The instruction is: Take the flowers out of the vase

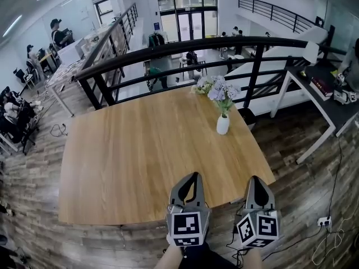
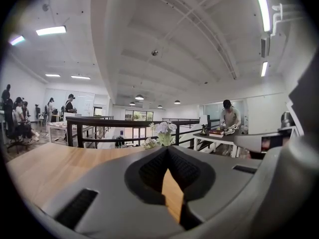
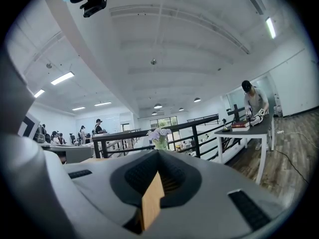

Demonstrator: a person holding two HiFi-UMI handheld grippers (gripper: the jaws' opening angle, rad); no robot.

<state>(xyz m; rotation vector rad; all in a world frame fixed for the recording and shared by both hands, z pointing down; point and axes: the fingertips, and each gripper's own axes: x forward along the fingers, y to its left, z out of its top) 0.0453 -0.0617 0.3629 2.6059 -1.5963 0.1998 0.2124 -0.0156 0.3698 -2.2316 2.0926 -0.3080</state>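
Only the head view is showing the vase (image 1: 222, 124); the gripper views are showing just the flowers (image 2: 164, 129). Well apart from the vase, the left gripper (image 1: 193, 176) and the right gripper (image 1: 255, 179) are sitting fully closed, empty.

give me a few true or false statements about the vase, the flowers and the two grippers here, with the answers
1. The flowers are in the white vase. True.
2. The vase stands at the near edge of the table, next to the grippers. False: it stands on the far right part, close to the railing.
3. The right gripper is shut on a flower stem. False: its jaws are together with nothing in them, well apart from the flowers.
4. The left gripper and the right gripper are both at the table's near edge. True.
5. The vase lies tipped over. False: it stands upright.
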